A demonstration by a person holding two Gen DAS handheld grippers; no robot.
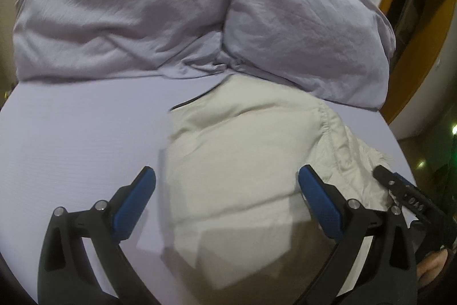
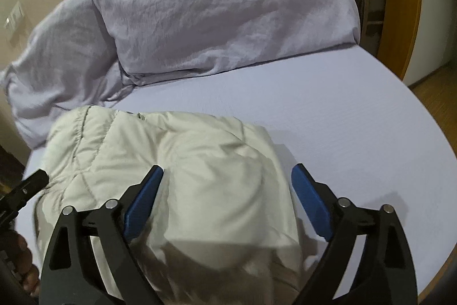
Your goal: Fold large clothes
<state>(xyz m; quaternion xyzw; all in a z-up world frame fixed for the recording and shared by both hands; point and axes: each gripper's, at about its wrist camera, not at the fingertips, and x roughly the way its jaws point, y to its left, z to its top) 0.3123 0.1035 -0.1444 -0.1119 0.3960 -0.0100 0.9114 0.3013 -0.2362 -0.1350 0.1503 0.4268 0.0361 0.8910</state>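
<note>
A pale beige padded jacket [image 1: 242,162] lies folded into a compact bundle on the lilac bed sheet [image 1: 80,133]. My left gripper [image 1: 227,176] hovers over its left part with the blue pads spread wide and nothing pressed between them. In the right wrist view the same jacket [image 2: 185,156] lies under my right gripper [image 2: 227,176], which also stands open above the cloth without pinching it. The right gripper's black tip [image 1: 400,187] shows at the jacket's right edge in the left wrist view. The left gripper's tip [image 2: 25,190] appears at the left of the right wrist view.
A crumpled lilac duvet [image 1: 120,19] and a pillow [image 2: 222,5] fill the far part of the bed. Bare sheet [image 2: 357,119] stretches right of the jacket. An orange wooden frame [image 2: 411,5] and floor lie past the bed's right edge. A hand [image 2: 25,267] grips the left tool.
</note>
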